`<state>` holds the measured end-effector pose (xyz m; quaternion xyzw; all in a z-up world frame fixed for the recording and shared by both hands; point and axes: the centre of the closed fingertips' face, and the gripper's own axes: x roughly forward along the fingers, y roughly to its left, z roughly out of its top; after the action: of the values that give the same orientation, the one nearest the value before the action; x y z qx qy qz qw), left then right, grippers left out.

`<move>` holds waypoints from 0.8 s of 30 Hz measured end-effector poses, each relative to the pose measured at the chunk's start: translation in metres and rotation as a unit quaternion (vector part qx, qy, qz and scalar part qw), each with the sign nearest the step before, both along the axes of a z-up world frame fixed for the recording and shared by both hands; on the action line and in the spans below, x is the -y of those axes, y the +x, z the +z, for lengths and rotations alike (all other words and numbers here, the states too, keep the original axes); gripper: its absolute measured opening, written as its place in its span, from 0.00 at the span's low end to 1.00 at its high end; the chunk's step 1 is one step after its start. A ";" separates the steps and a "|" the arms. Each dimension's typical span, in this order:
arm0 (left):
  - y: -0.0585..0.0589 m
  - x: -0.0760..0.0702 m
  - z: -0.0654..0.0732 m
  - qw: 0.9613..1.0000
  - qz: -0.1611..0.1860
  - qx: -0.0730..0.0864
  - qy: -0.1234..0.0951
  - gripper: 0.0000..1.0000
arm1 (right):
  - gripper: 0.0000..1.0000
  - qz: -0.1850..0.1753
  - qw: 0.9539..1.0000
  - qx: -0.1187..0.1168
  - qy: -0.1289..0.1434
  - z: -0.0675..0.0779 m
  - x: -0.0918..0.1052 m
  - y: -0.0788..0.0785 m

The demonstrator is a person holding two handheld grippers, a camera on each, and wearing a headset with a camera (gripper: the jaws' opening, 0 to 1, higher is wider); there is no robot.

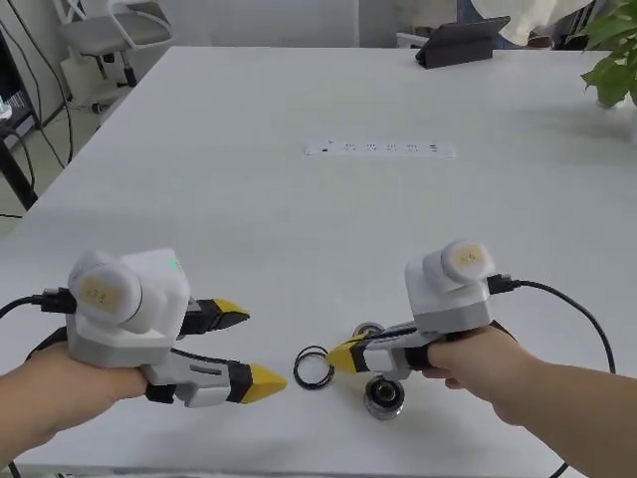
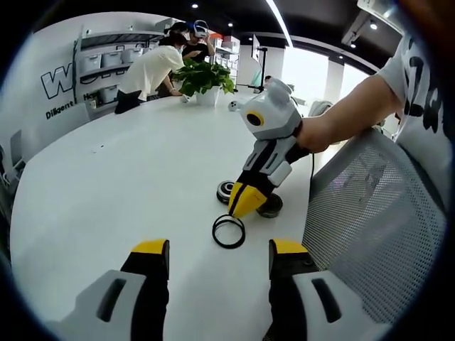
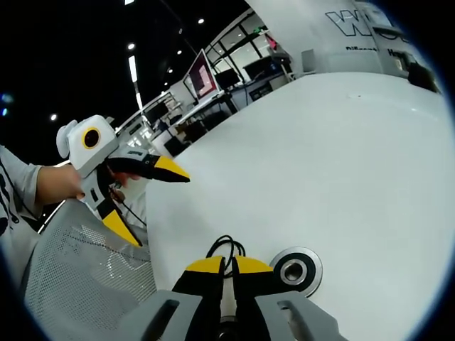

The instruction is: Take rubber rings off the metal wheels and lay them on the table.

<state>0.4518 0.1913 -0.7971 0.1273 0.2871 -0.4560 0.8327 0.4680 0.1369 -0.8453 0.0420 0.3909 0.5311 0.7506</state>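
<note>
Surface: a broad white tabletop (image 1: 299,219); a white power strip (image 1: 380,149) lies flat near its middle and a dark tablet (image 1: 455,42) stands propped at the far edge
Room: an open office; a grey office chair (image 1: 109,30) stands past the far left corner and a leafy plant (image 1: 612,65) reaches in at the right; in the left gripper view people (image 2: 153,71) stand at the far end by shelves of bins (image 2: 106,64), and a mesh chair back (image 2: 370,213) is close by
Rubber ring: a thin black rubber ring (image 1: 314,366) lies flat on the tabletop near the front edge, between the two tools
Metal wheels: one metal wheel (image 1: 383,395) sits just beside the right hand (image 1: 478,363), a second wheel (image 1: 368,329) sits partly hidden behind that tool
Right tool: the right tool (image 1: 333,357) is clenched, its yellow tips together on the ring's near edge
Left tool: the left tool (image 1: 249,347) is released, jaws wide apart and empty, pointing at the ring from just beside it, not touching
</note>
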 end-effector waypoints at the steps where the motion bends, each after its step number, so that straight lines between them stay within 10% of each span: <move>1: 0.000 0.000 0.000 1.000 0.000 -0.001 0.000 0.54 | 0.03 0.002 1.000 0.000 -0.001 0.000 0.000 -0.001; 24: -0.003 0.003 -0.003 1.000 -0.005 -0.015 0.001 0.52 | 0.15 0.010 0.999 0.037 -0.001 0.015 0.010 0.002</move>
<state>0.4484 0.1884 -0.8002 0.1227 0.2997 -0.4621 0.8256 0.4695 0.1266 -0.8300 0.0178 0.3633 0.5395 0.7594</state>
